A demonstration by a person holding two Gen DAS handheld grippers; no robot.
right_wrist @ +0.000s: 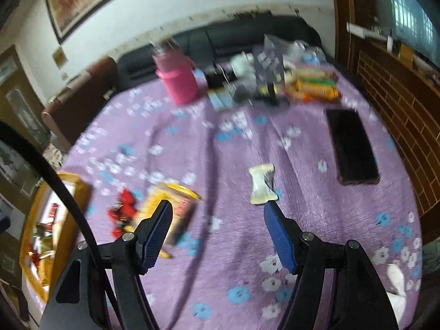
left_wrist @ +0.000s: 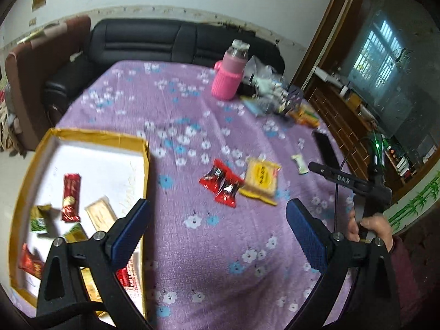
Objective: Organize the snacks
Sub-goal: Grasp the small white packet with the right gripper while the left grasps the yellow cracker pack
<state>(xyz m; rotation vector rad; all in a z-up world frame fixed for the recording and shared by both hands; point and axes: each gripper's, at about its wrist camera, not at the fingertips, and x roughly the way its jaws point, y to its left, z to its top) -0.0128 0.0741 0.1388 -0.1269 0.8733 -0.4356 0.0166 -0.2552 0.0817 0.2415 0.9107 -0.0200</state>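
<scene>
A yellow-rimmed box [left_wrist: 93, 134] lies at the table's left and holds several wrapped snacks, among them a red bar [left_wrist: 71, 196]. On the purple cloth lie two red candy packets [left_wrist: 222, 183], a yellow biscuit pack [left_wrist: 260, 180] and a small white candy [left_wrist: 299, 163]. My left gripper [left_wrist: 217, 220] is open and empty, above the cloth beside the box. My right gripper [right_wrist: 217, 217] is open and empty above the cloth, with the white candy [right_wrist: 261, 183] just beyond its right finger and the yellow pack [right_wrist: 176, 200] behind its left finger. The box [right_wrist: 79, 189] and the red packets [right_wrist: 123, 209] also show in the right wrist view.
A pink bottle [left_wrist: 229, 75] stands at the back beside a heap of bags and packets [left_wrist: 277, 93]. A black phone [right_wrist: 352, 145] lies at the right. A dark sofa [left_wrist: 165, 41] is behind the table, and a wooden cabinet [left_wrist: 343, 110] stands at the right.
</scene>
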